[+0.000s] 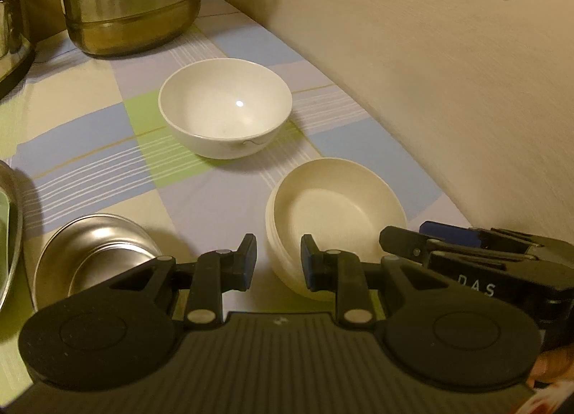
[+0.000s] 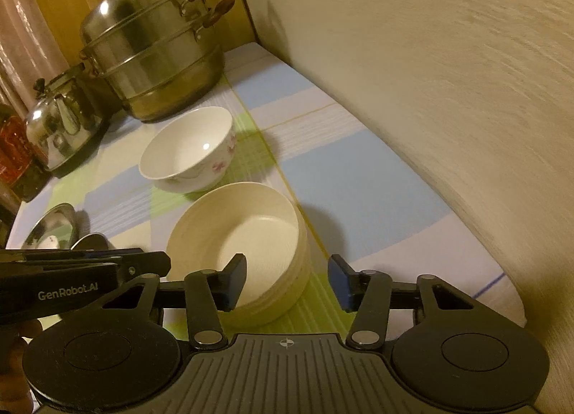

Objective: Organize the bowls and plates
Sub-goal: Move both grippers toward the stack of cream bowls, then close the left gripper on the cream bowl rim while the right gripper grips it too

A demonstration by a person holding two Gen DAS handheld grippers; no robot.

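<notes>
Checked cloth (image 1: 107, 148) w/ bowls (image 1: 225, 107), steamer pot (image 2: 154, 55)

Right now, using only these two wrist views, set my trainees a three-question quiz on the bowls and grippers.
1. True or false: the cream bowl stands nearer the grippers than the white bowl.
2. Which gripper has a finger over the cream bowl's rim? A) left gripper B) right gripper
3. Fill in: behind the white bowl stands a steel ____.

Key: 1 true; 2 B; 3 steamer pot.
</notes>
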